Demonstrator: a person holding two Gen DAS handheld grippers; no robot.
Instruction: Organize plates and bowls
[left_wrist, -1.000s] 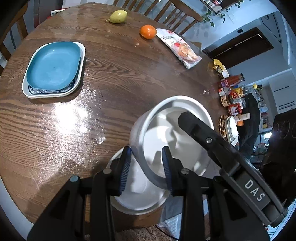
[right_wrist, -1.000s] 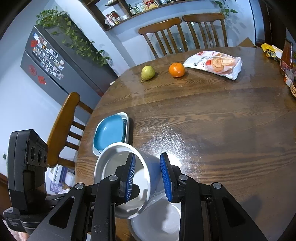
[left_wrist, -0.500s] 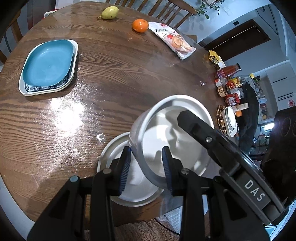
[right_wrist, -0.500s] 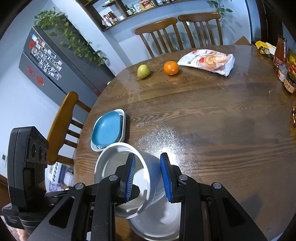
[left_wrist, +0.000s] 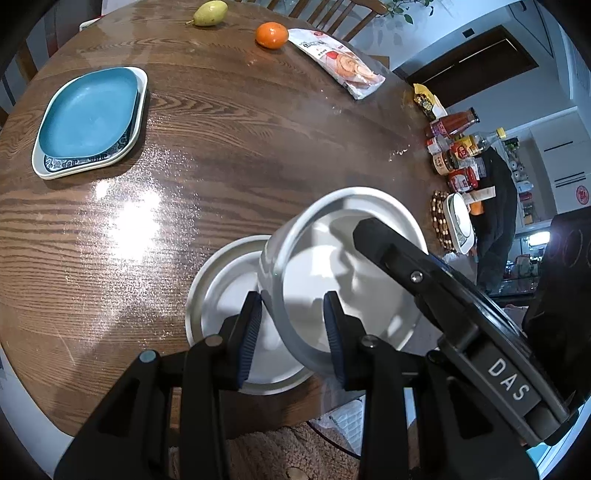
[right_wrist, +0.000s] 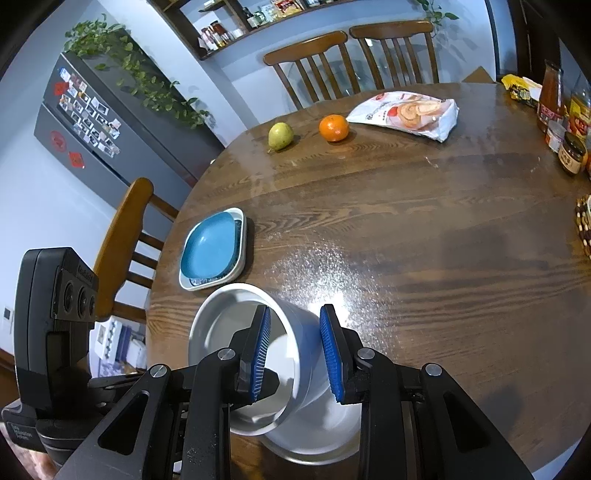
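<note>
In the left wrist view, the left hand-held gripper (left_wrist: 291, 332) pinches the wall of a white bowl (left_wrist: 332, 280), with one finger outside and one inside. The bowl is tipped on its side and lifted above a white plate (left_wrist: 221, 280) that lies at the near edge of the tabletop (left_wrist: 240, 147). The right hand-held gripper (left_wrist: 373, 236) reaches into the bowl from the right. A blue plate (left_wrist: 86, 110) sits on a white patterned plate (left_wrist: 55, 170) near the left edge. A pear (left_wrist: 208, 13), an orange (left_wrist: 272, 35) and a snack bag (left_wrist: 340, 62) lie at the far edge.

In the right wrist view, the right hand-held gripper (right_wrist: 295, 350) also pinches the bowl (right_wrist: 303, 339) by its wall. The white plate (right_wrist: 317, 432) shows under the bowl. The blue plate (right_wrist: 208, 245) is near the left edge, the pear (right_wrist: 280, 136) and orange (right_wrist: 333, 127) are far back.
</note>
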